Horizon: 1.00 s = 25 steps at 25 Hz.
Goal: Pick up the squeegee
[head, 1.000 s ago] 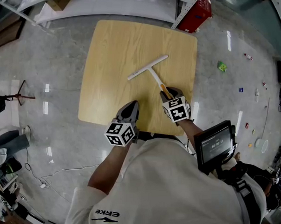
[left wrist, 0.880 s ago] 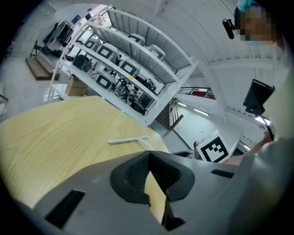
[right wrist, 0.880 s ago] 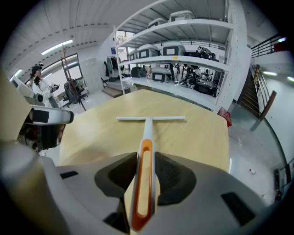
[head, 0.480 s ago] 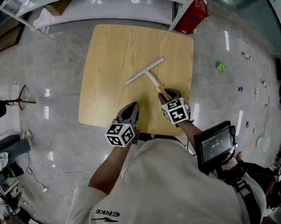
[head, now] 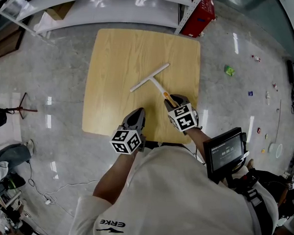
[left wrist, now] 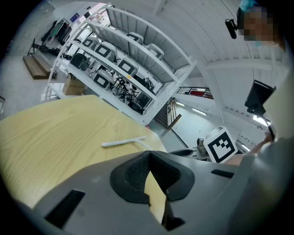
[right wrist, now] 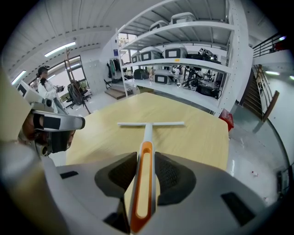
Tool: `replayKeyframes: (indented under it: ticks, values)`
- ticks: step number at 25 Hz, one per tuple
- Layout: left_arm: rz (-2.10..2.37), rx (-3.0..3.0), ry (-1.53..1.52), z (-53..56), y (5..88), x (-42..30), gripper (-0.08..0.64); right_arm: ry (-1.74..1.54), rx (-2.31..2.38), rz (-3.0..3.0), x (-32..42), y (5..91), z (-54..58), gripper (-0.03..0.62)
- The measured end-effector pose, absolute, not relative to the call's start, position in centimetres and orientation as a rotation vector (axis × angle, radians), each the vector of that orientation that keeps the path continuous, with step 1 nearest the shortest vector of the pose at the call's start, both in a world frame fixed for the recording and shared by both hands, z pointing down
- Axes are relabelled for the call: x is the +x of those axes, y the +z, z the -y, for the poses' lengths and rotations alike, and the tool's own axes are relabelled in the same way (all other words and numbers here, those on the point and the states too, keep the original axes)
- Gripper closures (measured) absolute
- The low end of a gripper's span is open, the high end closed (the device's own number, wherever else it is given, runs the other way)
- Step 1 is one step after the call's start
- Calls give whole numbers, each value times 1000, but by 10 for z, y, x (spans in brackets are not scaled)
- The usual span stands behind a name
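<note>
Where the squeegee lies, head view: squeegee flat on the table, right of the middle; blade toward the far edge, handle slanting back toward the near right corner.
Right gripper, head view: right gripper at the handle's near end, just inside the near edge by the right corner.
Left gripper, head view: left gripper over the near edge, left of the other, well apart from the squeegee.
Change, head view: none to speak of against a second ago; both grippers and the squeegee keep their places on the table.
Left gripper view: pads meet with nothing between them, so the jaws are closed and empty; the blade shows far across the wood.
Right gripper view, grip: orange handle runs straight between the pads, which lie against both its sides; the jaws are closed on it, kept apart only by its width.
Right gripper view, blade: crosswise ahead, seemingly resting on the table.
Meaning for the task: the grip looks set and steady and the lift not begun; raising the handle is likely next, and the long blade end may droop if the hold is light.
</note>
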<state>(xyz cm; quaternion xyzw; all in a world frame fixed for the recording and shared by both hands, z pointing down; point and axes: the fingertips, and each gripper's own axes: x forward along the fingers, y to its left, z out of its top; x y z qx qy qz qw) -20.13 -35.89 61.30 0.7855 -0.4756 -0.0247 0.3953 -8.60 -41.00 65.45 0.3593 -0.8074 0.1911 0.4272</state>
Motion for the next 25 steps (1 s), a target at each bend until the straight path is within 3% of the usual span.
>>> replayKeyframes:
  ticks: [25]
  values:
    - [1148, 1991, -33, 363, 625, -192, 555, 465, 733, 1836, -70, 694, 388, 469]
